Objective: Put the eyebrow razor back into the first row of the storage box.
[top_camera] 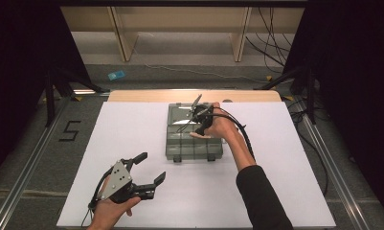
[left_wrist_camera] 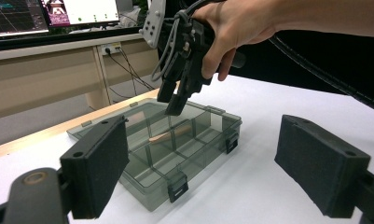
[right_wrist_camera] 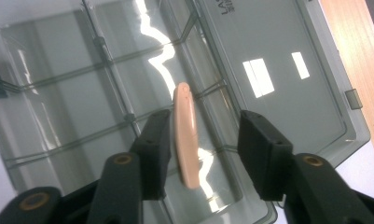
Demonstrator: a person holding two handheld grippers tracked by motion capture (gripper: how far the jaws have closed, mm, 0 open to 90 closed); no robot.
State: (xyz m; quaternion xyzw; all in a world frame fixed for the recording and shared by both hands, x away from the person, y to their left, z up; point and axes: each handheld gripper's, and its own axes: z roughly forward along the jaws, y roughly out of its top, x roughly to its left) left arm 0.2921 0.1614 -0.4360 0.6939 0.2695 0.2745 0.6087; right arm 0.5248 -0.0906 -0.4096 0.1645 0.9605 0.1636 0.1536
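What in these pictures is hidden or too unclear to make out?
- High view: the pink piece is hidden by the right tool and the hand over the box.
- Right gripper view: the lettering on the lid is cut off by the top edge.
- Right gripper view: I cannot tell whether the pink piece rests in a compartment or on a divider.
- Left gripper view: the monitor graphs are too small to read.
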